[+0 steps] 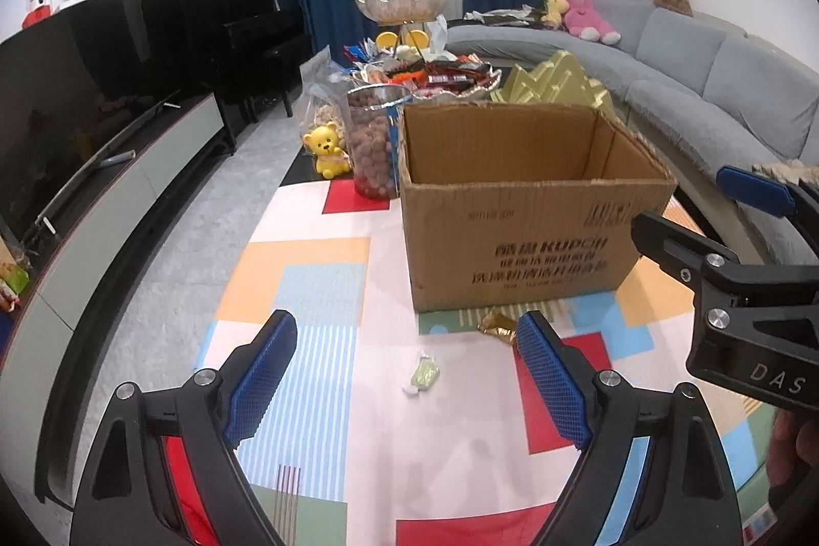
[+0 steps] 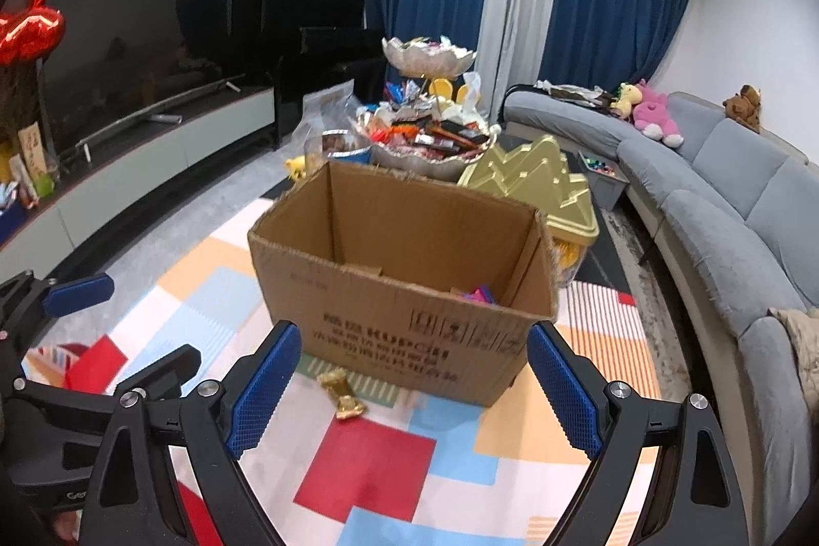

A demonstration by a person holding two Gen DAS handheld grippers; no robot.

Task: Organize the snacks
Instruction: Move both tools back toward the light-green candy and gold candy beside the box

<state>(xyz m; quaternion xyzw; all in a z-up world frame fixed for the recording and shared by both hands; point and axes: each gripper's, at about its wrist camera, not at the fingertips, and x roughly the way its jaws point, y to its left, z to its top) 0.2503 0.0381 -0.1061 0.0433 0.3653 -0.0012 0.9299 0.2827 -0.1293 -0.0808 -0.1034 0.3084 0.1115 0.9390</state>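
Both grippers hang wide apart and empty over a patterned mat, before an open cardboard box.

The corrugated brown box (image 1: 532, 208), printed on its front, stands at 12 o'clock on the smooth mat (image 1: 307, 269) of coloured blocks and stripes. A crinkled gold wrapper (image 2: 343, 392) lies just at the box's foot; a small pale green candy (image 1: 424, 374) lies apart at 6 o'clock from the box. The left gripper (image 1: 404, 385) and right gripper (image 2: 409, 385), with ribbed blue pads, are released, gripping nothing. Behind, at 11 o'clock, a clear jar (image 1: 373, 142) holds brown balls.
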